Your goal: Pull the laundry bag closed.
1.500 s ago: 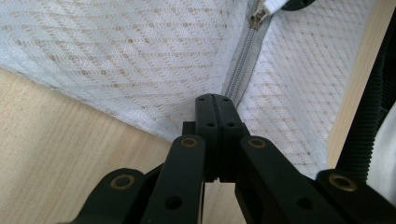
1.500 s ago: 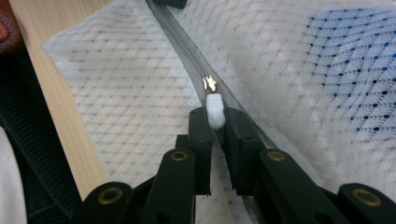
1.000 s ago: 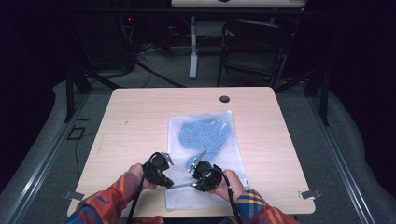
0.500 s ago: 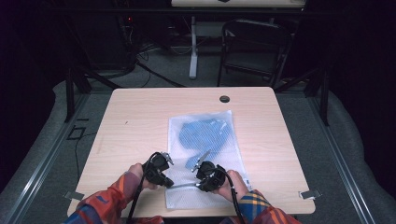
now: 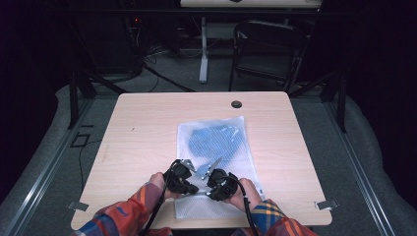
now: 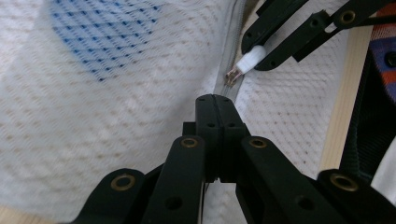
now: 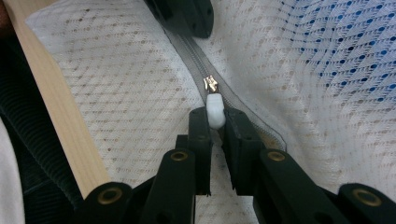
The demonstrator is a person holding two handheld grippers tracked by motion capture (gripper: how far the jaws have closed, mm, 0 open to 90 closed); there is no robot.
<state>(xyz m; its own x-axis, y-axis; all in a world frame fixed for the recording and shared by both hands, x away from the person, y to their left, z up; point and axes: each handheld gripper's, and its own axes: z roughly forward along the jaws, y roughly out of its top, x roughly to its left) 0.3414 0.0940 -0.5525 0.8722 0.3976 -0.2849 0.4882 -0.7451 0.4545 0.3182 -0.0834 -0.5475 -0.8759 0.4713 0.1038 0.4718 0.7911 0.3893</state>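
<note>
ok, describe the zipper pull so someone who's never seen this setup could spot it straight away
On the wooden table lies a white mesh laundry bag with something blue inside. A grey zipper runs along the bag's near part, where both grippers meet. The zipper pull is the small white plastic tab hanging off a brass slider, pinched in the right gripper; nothing else on the zipper is solid white.

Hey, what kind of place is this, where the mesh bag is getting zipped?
Probably a lab or recording studio, not a home. A lone wooden table stands on grey carpet in a dark room, with cables on the floor and an empty black chair behind it. A white mesh bag lies on the table.
</note>
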